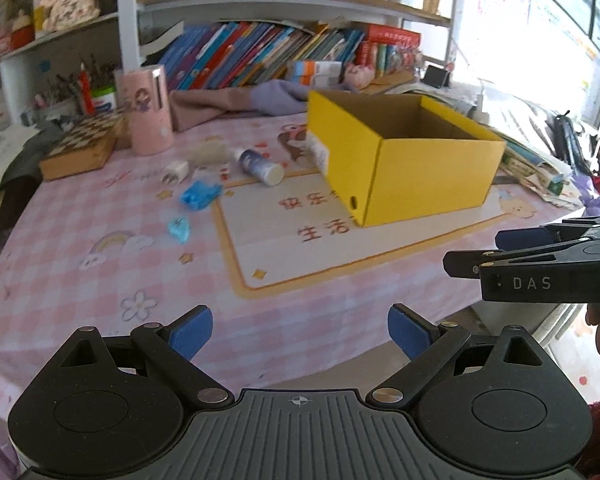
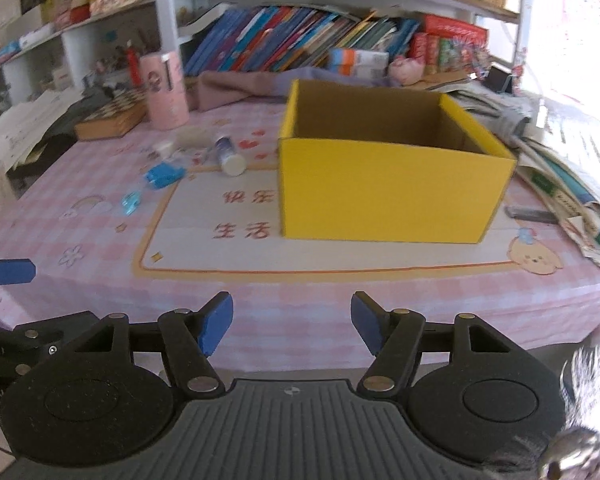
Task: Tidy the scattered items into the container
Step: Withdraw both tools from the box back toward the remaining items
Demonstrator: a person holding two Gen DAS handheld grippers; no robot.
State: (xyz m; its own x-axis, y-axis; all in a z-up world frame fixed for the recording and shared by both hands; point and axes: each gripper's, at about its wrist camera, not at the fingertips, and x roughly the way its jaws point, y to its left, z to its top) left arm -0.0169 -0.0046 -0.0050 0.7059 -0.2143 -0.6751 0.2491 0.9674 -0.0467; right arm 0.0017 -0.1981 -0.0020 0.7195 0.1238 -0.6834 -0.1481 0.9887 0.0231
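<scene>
An open yellow cardboard box point(image 1: 404, 160) point(image 2: 388, 192) stands on the pink checked tablecloth, and nothing shows inside it. Left of the box lie a small blue-and-white bottle point(image 1: 260, 166) point(image 2: 230, 156) on its side, a white charger plug point(image 1: 176, 172), a crumpled blue wrapper point(image 1: 200, 196) point(image 2: 162, 176) and a small blue clip point(image 1: 179, 229) point(image 2: 131, 203). My left gripper point(image 1: 300, 334) is open over the near table edge, holding nothing. My right gripper point(image 2: 292, 322) is also open and holds nothing; the left wrist view shows it from the side point(image 1: 476, 254), right of the box.
A pink cylinder holder point(image 1: 148, 110) and a wooden chessboard box point(image 1: 84, 148) stand at the back left. A lilac cloth point(image 1: 236, 104) and rows of books point(image 1: 268, 56) fill the shelf side. Papers and books point(image 2: 560, 168) are piled right of the box.
</scene>
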